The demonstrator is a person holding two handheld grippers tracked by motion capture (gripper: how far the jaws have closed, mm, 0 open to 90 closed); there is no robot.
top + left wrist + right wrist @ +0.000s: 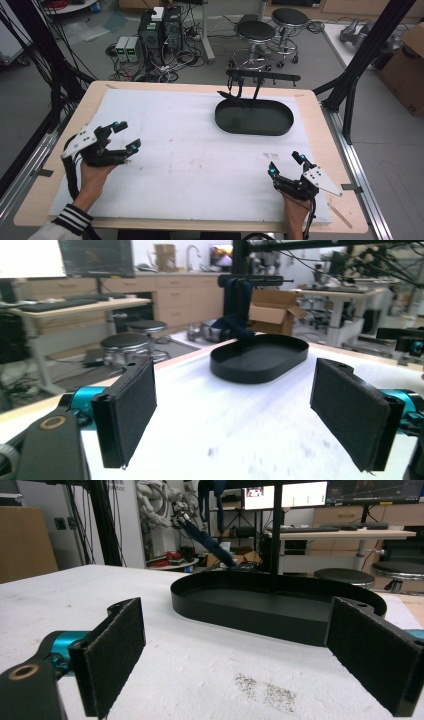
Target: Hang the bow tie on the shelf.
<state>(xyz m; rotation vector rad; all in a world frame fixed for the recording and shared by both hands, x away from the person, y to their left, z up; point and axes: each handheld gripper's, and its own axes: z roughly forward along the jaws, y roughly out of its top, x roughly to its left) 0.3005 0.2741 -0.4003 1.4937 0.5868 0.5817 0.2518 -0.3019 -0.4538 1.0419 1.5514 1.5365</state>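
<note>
High view: left gripper [126, 136] and right gripper [286, 164] sit over the white mat [190, 150], jaws spread, nothing between them. Black oval tray [254, 118] lies at the mat's far right, well apart from both, a stand [262, 76] rising from its far edge.

A white mat [190, 150] covers most of the wooden worktop [305, 95]. Near the far right corner sits a black oval tray [254, 118] with a dark rack [262, 77] rising over its far rim. The left hand-held gripper [126, 136] rests near the left edge, jaws spread; the right hand-held gripper [286, 165] sits by the near right corner, jaws also apart.
</note>
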